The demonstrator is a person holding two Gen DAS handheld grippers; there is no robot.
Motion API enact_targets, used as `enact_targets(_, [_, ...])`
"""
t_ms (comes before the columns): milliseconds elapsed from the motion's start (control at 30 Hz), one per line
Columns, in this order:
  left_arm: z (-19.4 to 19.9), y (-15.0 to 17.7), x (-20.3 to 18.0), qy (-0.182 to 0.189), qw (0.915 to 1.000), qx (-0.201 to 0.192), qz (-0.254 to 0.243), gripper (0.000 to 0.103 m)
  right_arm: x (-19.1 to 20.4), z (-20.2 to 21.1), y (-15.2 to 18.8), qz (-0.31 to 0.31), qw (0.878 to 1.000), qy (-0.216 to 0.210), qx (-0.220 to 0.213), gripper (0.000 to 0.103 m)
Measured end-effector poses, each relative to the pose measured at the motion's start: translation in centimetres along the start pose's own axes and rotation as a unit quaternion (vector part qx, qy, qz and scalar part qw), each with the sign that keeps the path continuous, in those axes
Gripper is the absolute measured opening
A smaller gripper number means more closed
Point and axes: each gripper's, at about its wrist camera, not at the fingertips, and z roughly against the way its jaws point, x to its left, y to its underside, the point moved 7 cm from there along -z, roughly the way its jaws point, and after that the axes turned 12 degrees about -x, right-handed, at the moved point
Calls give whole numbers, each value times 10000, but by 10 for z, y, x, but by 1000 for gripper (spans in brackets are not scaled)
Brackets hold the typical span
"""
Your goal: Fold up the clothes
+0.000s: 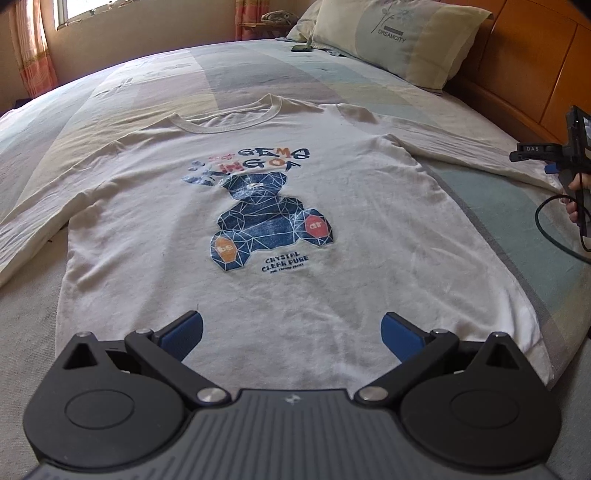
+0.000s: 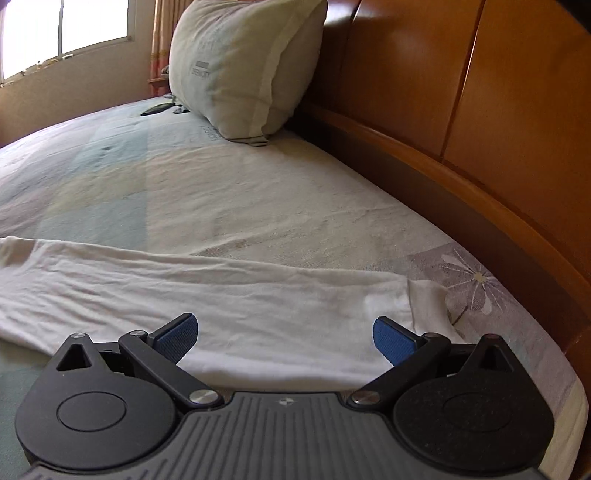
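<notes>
A white long-sleeved shirt [image 1: 314, 192] with a blue bear print lies flat, front up, on the bed, collar far from me and both sleeves spread out. My left gripper [image 1: 291, 334] hangs open over the shirt's lower hem, nothing between its blue pads. The right gripper [image 1: 532, 153] shows at the right edge of the left wrist view, held by a hand, near the end of the shirt's right sleeve. In the right wrist view my right gripper [image 2: 286, 338] is open just above that sleeve [image 2: 221, 295], close to its cuff [image 2: 424, 306].
The bed sheet [image 1: 155, 85] is patterned in pale stripes. A pillow [image 1: 399, 40] leans at the wooden headboard [image 2: 461, 110]. A dark phone [image 1: 301, 48] lies near the pillow. A cable [image 1: 554, 229] trails from the right gripper. A window [image 2: 66, 33] is beyond the bed.
</notes>
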Motion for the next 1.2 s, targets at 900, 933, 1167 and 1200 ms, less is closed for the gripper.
enact_targets(900, [21, 46, 24, -105, 9978, 416, 496, 102, 208, 237, 78, 1357, 9406, -3113, 6, 103])
enact_targets(933, [22, 51, 27, -122, 9975, 455, 533, 102, 223, 246, 87, 1499, 9350, -3215, 33, 103])
enact_targets(1167, [45, 61, 43, 65, 9962, 256, 831, 102, 258, 260, 136, 1509, 9273, -3357, 679, 103])
enact_targets(1200, [47, 59, 48, 89, 9956, 178, 915, 102, 256, 262, 140, 1498, 9284, -3335, 657, 103])
